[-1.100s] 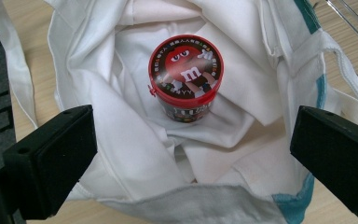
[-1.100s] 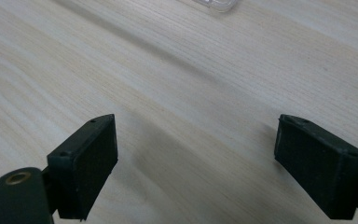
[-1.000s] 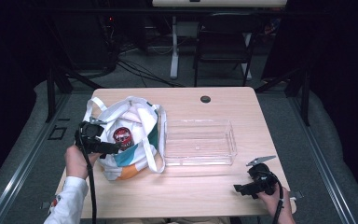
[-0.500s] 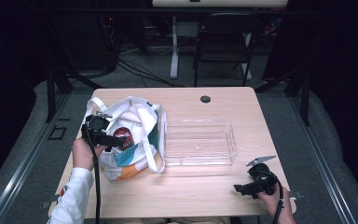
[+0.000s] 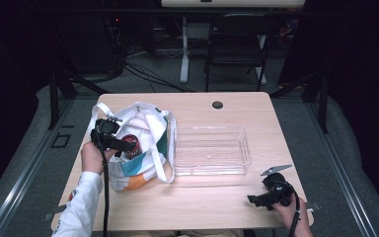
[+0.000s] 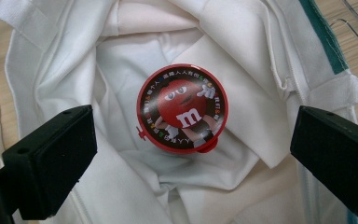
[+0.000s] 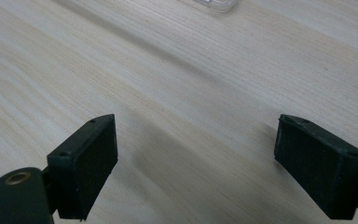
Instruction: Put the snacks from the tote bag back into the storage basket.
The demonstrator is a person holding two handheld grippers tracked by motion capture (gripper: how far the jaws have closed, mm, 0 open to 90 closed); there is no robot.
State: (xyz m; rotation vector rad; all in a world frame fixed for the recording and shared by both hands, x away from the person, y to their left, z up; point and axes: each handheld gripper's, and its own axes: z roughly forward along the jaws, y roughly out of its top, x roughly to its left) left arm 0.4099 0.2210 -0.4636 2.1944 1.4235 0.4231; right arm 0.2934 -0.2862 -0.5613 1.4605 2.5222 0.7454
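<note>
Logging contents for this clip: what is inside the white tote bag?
A round red candy tin lies on the bag's white lining, between the left gripper's open jaws. Fabric folds cover anything deeper.

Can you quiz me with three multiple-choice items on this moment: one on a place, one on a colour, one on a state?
1. Where is the round tin?
A. In the clear tray
B. Inside the white bag
C. On the bare table

2. What colour is the tin's rim?
A. Red
B. Blue
C. Green

3. How does the left claw stand?
A. Shut on the tin
B. Shut on a bag strap
C. Open, one jaw on either side of the tin

Answers:
1 B: in the left gripper view the tin lies in the folds of the bag, while the tray holds nothing.
2 A: the rim and the candy figure on the lid are red.
3 C: both jaws stand wide apart with a gap of white cloth between each and the tin.
</note>
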